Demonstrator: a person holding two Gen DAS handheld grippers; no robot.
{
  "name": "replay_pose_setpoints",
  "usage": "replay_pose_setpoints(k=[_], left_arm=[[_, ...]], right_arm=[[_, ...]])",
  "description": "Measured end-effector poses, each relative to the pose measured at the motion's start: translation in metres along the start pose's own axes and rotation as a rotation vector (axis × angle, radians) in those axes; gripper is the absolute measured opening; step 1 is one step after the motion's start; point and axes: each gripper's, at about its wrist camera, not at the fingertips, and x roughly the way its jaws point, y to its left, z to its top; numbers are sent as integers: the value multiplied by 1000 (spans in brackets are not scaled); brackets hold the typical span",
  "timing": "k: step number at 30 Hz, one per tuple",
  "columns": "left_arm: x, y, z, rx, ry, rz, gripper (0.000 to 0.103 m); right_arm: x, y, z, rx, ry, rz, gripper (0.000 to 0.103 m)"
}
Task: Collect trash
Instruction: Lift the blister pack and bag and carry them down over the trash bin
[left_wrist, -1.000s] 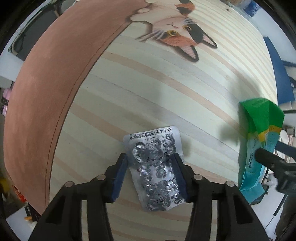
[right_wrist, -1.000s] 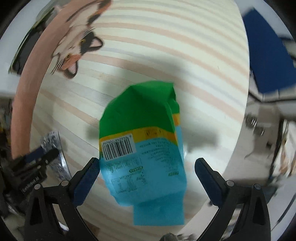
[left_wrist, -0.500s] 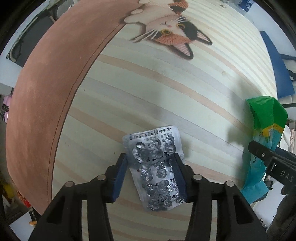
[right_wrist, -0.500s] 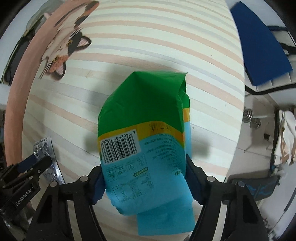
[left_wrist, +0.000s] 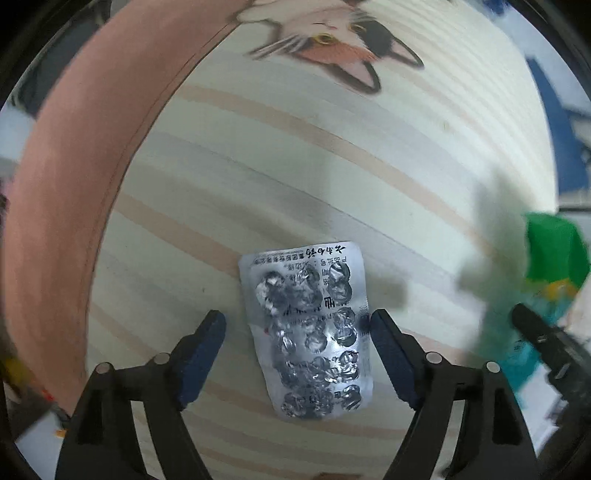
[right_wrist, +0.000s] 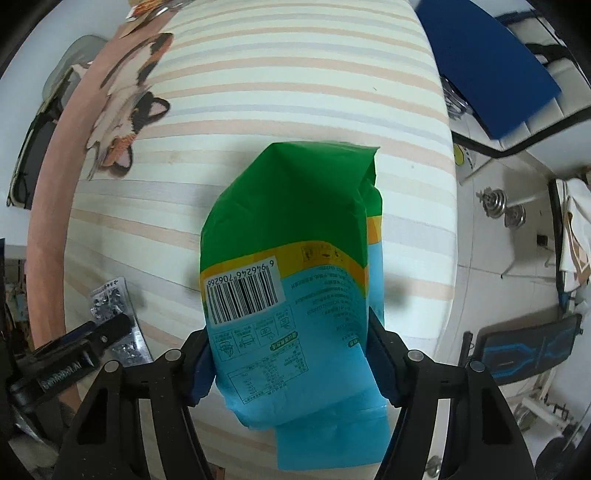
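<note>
A used silver blister pack (left_wrist: 310, 343) lies flat on the striped bed sheet (left_wrist: 280, 177). My left gripper (left_wrist: 297, 336) is open around it, with a gap between the left pad and the pack; the right pad sits at the pack's edge. My right gripper (right_wrist: 290, 350) is shut on a green, yellow and blue plastic package (right_wrist: 291, 266) and holds it above the sheet. The package shows blurred at the right of the left wrist view (left_wrist: 554, 266). The blister pack also shows in the right wrist view (right_wrist: 110, 299), with the left gripper (right_wrist: 85, 343) over it.
The sheet has a cat print (left_wrist: 332, 44) at the far side and a pink border (left_wrist: 74, 192) on the left. A blue panel (right_wrist: 484, 62) and floor clutter with a dumbbell (right_wrist: 502, 206) lie past the bed's right edge.
My left gripper has opened; the blister pack lies loose between its fingers. My right gripper closed on the package and lifted it.
</note>
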Motion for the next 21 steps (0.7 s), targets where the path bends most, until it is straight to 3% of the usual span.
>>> replay_pose_setpoints(k=[1,4,11,21], left_arm=[[0,-4,-2,11,-17,21,79],[-6,-9,-8,28,-51,14,63],[-10,-9,-10,49,-52,-27,63],[-81,33,-47,129,-202,-16,63]], right_arm=[[-5,8,-12,5,-2,-9,71],[-7,-3,-21,26,1,-11,71],[-10,-7,-23,48,-12,-2,71],[-46,9,-51,59,-98,44,70]])
